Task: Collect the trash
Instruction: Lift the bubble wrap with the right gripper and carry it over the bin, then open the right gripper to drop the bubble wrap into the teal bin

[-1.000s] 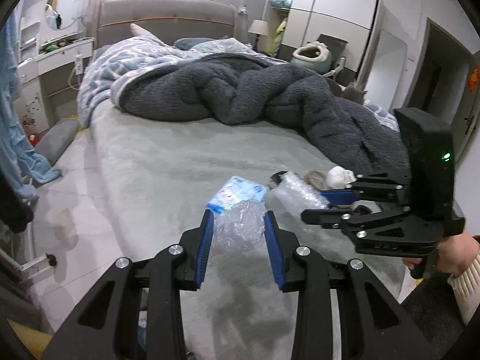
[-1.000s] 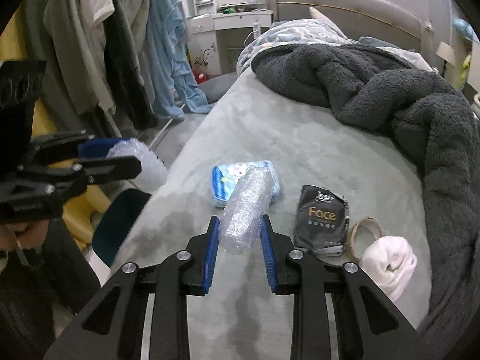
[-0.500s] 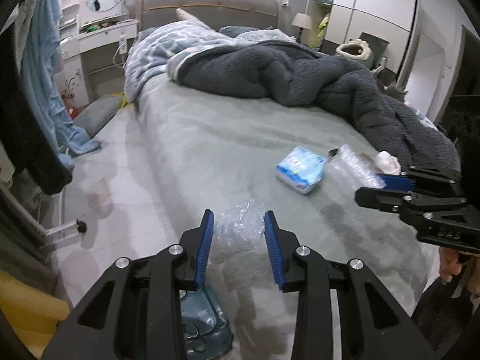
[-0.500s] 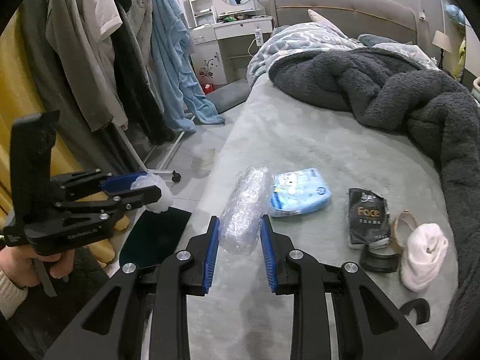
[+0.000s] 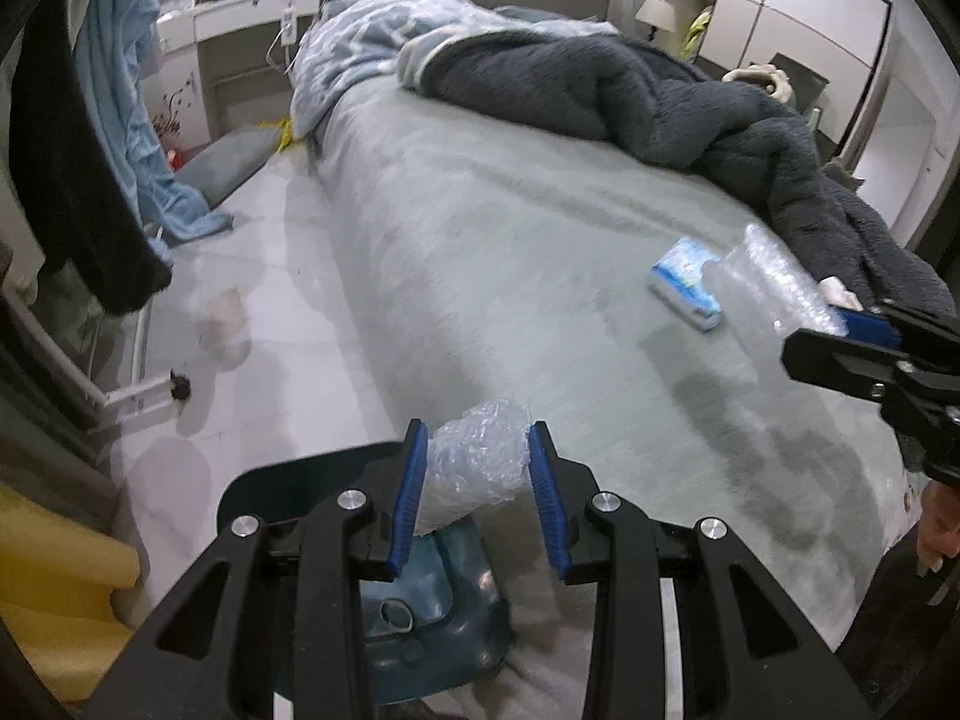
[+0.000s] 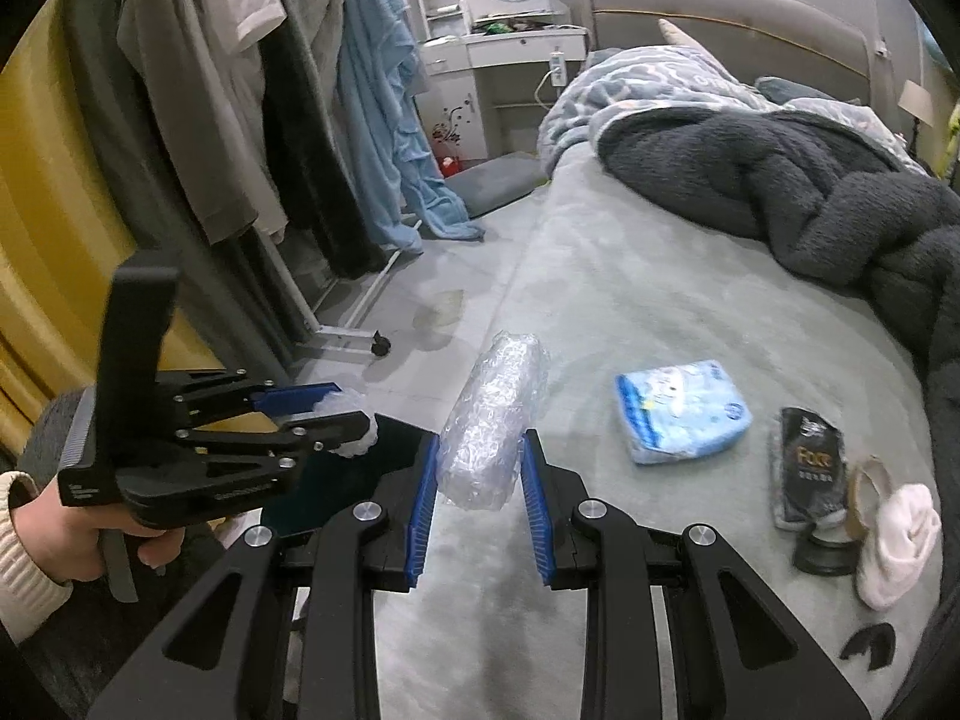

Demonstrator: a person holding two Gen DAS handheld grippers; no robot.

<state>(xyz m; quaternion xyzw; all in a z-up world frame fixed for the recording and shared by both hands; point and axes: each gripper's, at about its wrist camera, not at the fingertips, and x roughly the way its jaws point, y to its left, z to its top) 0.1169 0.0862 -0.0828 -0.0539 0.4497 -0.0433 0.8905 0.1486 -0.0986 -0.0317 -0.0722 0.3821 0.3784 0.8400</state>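
The left claw (image 5: pixel 477 492) is clenched on a crumpled wad of clear bubble wrap (image 5: pixel 474 468), pinched between its blue pads low in the centre of the left wrist view, hanging above a dark teal plastic bin (image 5: pixel 420 612) that stands on the floor just beside the bed's near edge. The right claw (image 6: pixel 477 501) grasps a long rolled tube of clear bubble wrap (image 6: pixel 492 420) by its near end; the tube points up and away over the grey bed cover (image 6: pixel 660 300), at centre frame in the right wrist view.

To the right of the tube, lying on the bed, are a light blue tissue pack (image 6: pixel 681 411), a black foil sachet printed "Face" (image 6: pixel 807 465), a roll of brown tape (image 6: pixel 867 495) and a white rolled sock (image 6: pixel 897 543), the last three bunched close together. A dark grey fleece blanket (image 6: pixel 810 198) is heaped at upper right. Hanging clothes (image 6: pixel 240 90) fill the upper left.
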